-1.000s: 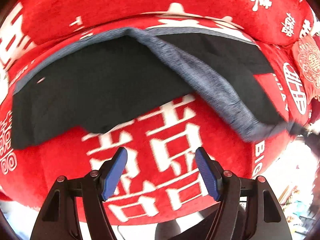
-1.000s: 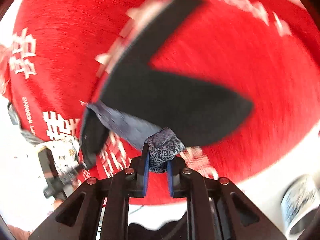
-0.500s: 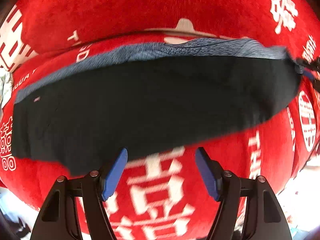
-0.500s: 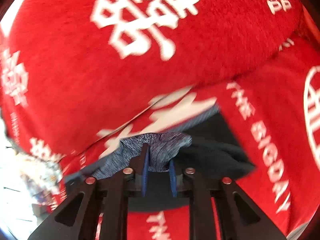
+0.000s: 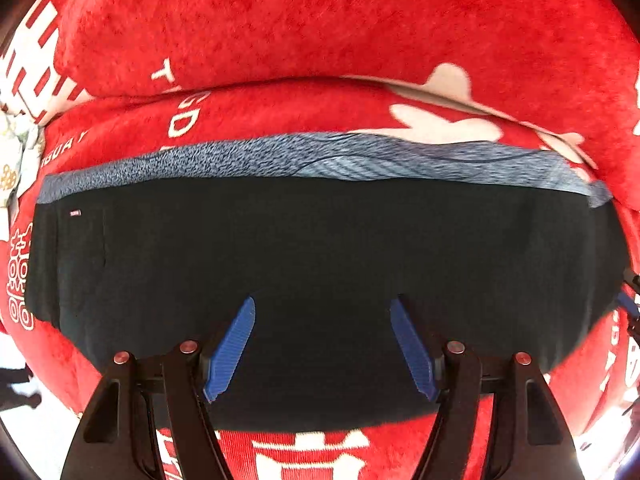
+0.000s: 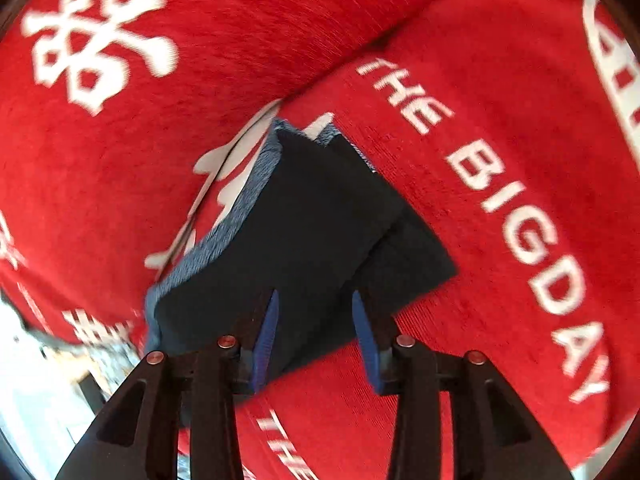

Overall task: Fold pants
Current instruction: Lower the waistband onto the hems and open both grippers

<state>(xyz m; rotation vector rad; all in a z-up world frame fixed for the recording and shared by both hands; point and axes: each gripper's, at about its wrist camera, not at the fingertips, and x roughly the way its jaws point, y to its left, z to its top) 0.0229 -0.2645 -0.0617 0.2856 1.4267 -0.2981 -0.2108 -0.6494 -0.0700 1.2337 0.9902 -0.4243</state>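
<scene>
The black pants [image 5: 320,264] lie flat on the red sofa seat, folded leg over leg, with a blue-grey heathered strip [image 5: 304,160] along the far edge. My left gripper [image 5: 322,346] is open and empty, low over the near edge of the pants. In the right wrist view the pants [image 6: 304,232] run away from me as a doubled black band. My right gripper [image 6: 315,338] is open and empty, just over their near end. A bit of the right gripper [image 5: 630,304] shows at the right edge of the left wrist view.
The pants rest on a red plush sofa cover [image 5: 320,108] with white characters and lettering [image 6: 516,216]. The sofa backrest [image 5: 320,20] rises behind the pants. The seat's front edge [image 5: 312,456] is right under my left gripper. Bright floor clutter [image 6: 48,364] lies to the left.
My right gripper carried the grey-edged leg across, laid it over the other leg and let go; its jaws are now open. My left gripper moved forward over the pants, still open.
</scene>
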